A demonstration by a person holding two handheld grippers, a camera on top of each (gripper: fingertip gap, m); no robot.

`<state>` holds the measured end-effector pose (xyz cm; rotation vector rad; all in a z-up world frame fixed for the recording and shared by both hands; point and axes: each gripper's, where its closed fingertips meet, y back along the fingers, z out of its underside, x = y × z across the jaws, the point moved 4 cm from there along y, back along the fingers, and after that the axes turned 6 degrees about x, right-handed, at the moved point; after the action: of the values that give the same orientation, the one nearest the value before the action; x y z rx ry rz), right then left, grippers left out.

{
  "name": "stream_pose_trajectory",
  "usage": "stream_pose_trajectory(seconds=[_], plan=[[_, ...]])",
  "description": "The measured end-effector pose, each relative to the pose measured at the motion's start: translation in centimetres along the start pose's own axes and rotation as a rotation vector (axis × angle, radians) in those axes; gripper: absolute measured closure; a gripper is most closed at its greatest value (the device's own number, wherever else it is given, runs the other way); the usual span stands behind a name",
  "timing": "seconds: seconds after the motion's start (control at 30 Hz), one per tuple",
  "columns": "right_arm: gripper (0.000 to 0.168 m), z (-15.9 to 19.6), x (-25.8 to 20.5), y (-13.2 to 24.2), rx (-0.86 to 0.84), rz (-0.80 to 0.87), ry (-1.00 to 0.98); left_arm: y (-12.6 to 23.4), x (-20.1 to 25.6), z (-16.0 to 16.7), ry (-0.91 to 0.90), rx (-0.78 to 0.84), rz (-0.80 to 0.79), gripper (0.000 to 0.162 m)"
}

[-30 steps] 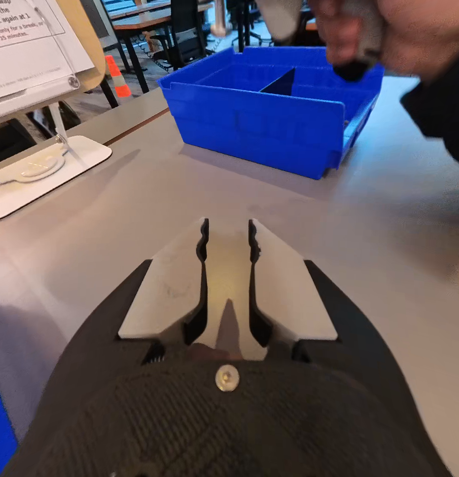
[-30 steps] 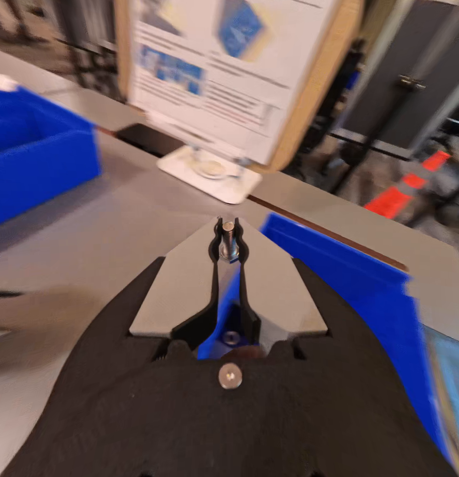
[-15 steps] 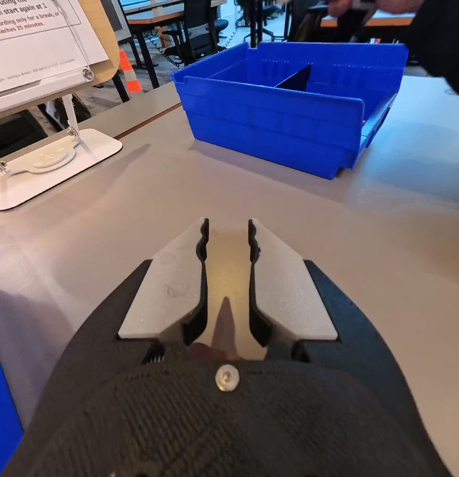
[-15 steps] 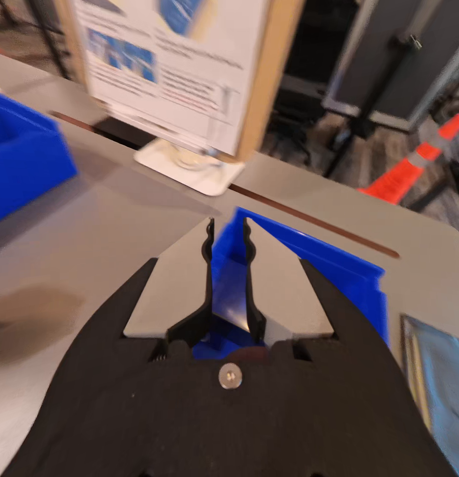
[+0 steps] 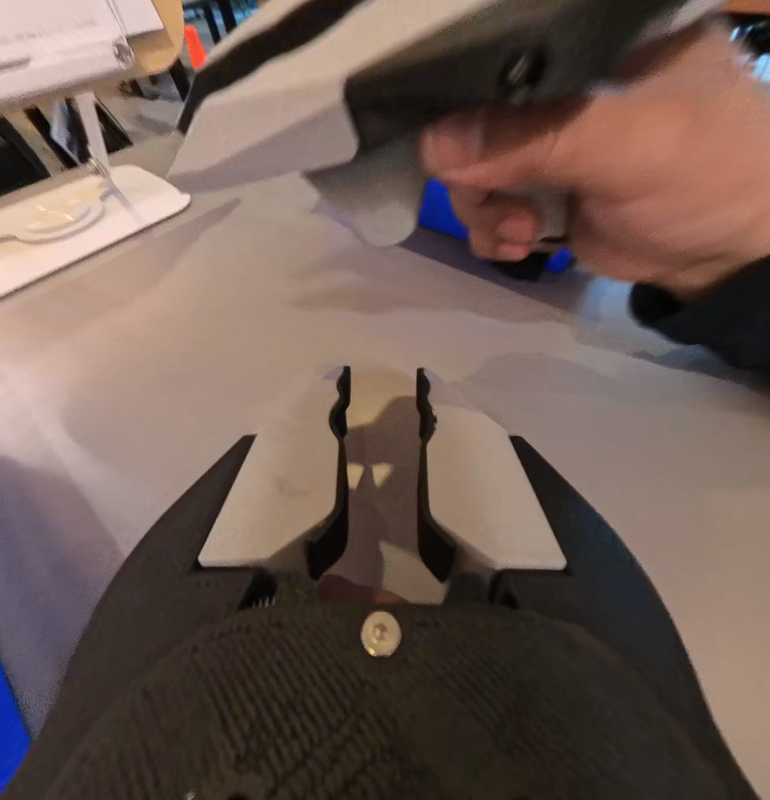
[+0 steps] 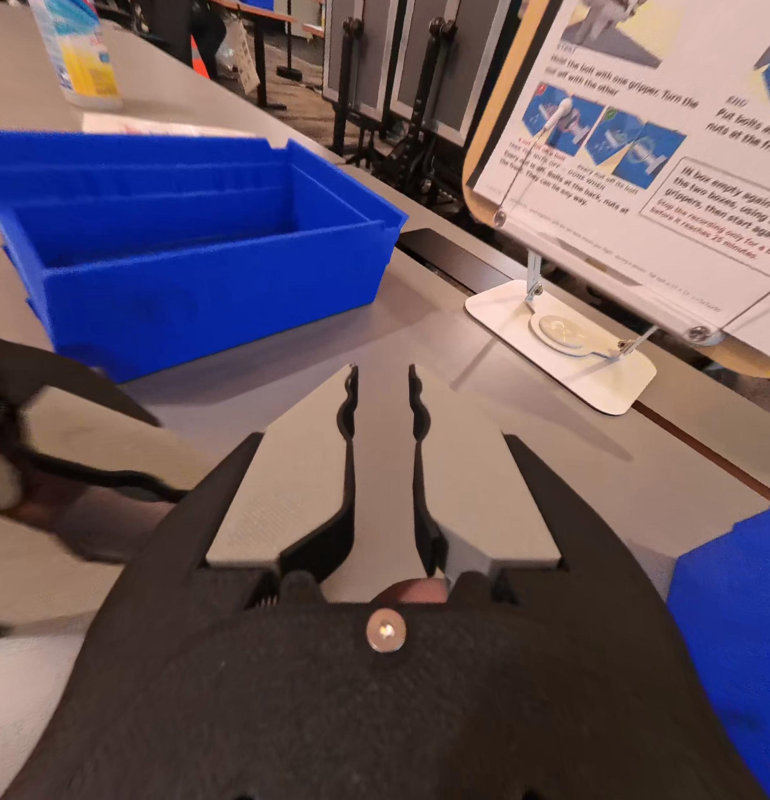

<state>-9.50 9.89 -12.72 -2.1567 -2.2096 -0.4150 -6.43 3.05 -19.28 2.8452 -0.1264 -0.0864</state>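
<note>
My left gripper is open and empty, low over the grey table. My right gripper is open and empty too, above the same table. In the left wrist view it crosses close in front, blurred; one grey finger and the hand holding it show. A blue divided bin stands ahead and left of the right gripper; no contents show in it. In the left wrist view the hand hides nearly all of that bin. The left gripper shows blurred at the left edge of the right wrist view.
A printed sheet on a stand with a white base is to the right of the bin; the base also shows in the left wrist view. A second blue bin is at the lower right. A plastic bottle stands far left. Left tips to right tips: about 10 cm.
One second ago my right gripper held a bolt over the near blue bin. It opened and no longer holds it, then swung left across the left gripper's view. The left gripper barely moved.
</note>
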Motion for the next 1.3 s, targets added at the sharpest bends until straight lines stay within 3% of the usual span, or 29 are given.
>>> stream_pose_trajectory(seconds=[0.13, 0.23, 0.27, 0.3, 0.33, 0.4, 0.53, 0.7, 1.0, 1.07, 1.2, 1.3], plan=[[0.148, 2.1, -0.4, -0.7, -0.009, -0.001, 0.054, 4.4, 1.1, -1.3, 0.022, 0.046, 0.064, 0.133], [0.148, 3.1, -0.1, -0.4, -0.035, -0.006, 0.055, 9.5, -1.6, -4.4, -0.013, 0.096, 0.010, 0.134], [0.148, 3.1, 0.0, -0.3, -0.035, -0.009, 0.044, 11.2, -3.1, -5.4, -0.014, 0.099, 0.001, 0.141], [0.147, 3.1, 0.2, -0.2, -0.032, -0.009, 0.029, 12.8, -4.4, -6.0, -0.023, 0.075, 0.023, 0.152], [0.147, 3.0, 0.3, -0.2, -0.028, -0.011, 0.014, 14.0, -5.8, -5.9, -0.038, 0.013, 0.059, 0.151], [0.147, 3.0, 0.5, -0.1, -0.022, -0.017, -0.018, 15.5, -9.5, -4.7, -0.072, -0.147, 0.086, 0.137], [0.145, 3.3, 0.3, -0.3, -0.029, -0.036, -0.036, 15.1, -15.9, -1.5, -0.247, -0.360, 0.083, 0.139], [0.145, 4.0, -0.1, -0.7, -0.051, -0.048, -0.012, 12.0, -17.0, 1.8, -0.295, -0.482, 0.303, 0.145], [0.145, 4.1, 0.4, -0.7, -0.044, -0.050, -0.042, 9.2, -19.2, 6.7, -0.344, -0.718, 0.397, 0.136], [0.145, 3.9, 0.5, -0.6, -0.034, -0.055, -0.054, 8.2, -19.4, 6.7, -0.368, -0.677, 0.369, 0.154], [0.145, 3.6, 0.4, -0.3, -0.024, -0.059, -0.052, 8.4, -20.3, 6.8, -0.425, -0.677, 0.310, 0.154], [0.146, 3.2, 0.2, 0.1, -0.002, -0.079, -0.066, 10.6, -21.8, 4.3, -0.387, -0.572, 0.217, 0.154]])
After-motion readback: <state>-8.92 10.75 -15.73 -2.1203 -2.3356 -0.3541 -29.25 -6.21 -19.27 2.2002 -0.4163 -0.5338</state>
